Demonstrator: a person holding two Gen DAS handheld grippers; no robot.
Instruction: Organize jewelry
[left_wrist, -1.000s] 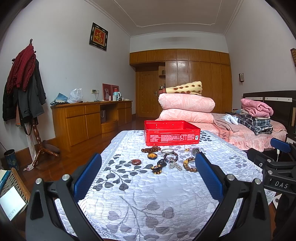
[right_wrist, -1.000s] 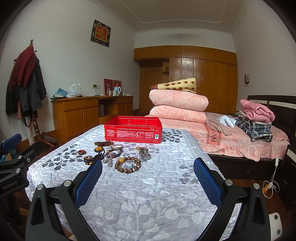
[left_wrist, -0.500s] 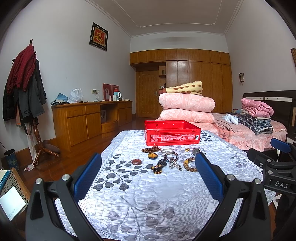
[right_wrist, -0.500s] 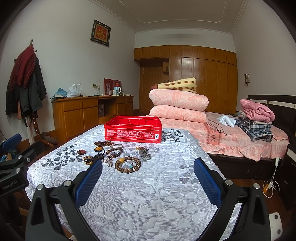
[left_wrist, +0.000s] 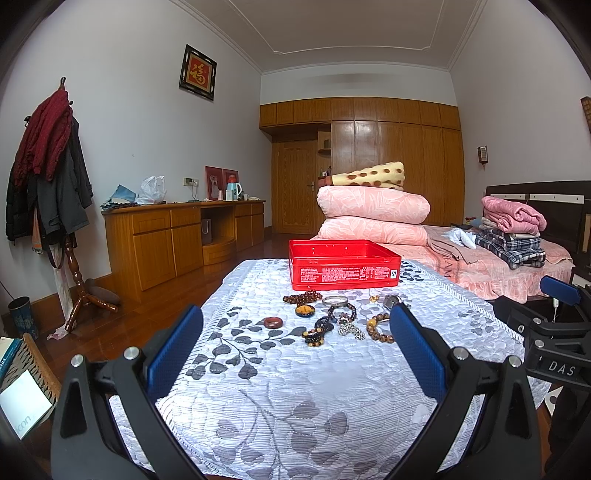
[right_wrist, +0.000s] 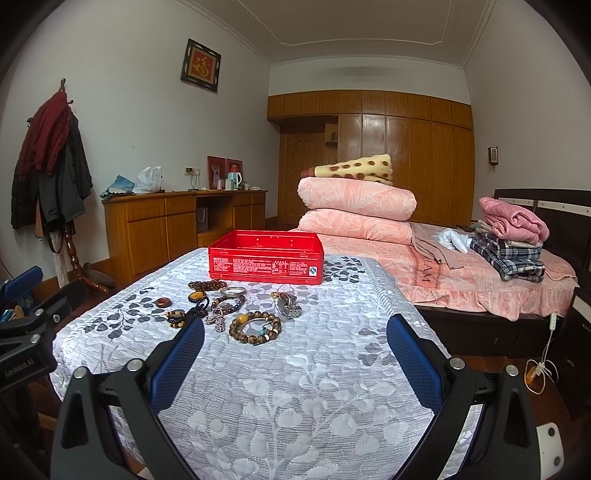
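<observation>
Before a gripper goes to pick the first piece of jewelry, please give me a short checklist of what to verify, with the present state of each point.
1. Left gripper open and holding nothing: ok.
2. Right gripper open and holding nothing: ok.
3. Red box open at the top, standing behind the jewelry: ok.
4. Red box has free space inside: cannot tell, its floor is hidden by the front wall.
5. Pieces lie apart for a clean grasp: not ok for the dark bead strands, which overlap; ok for the brown bead bracelet and the red ring.
6. Path over the bedspread to the jewelry free: ok.
</observation>
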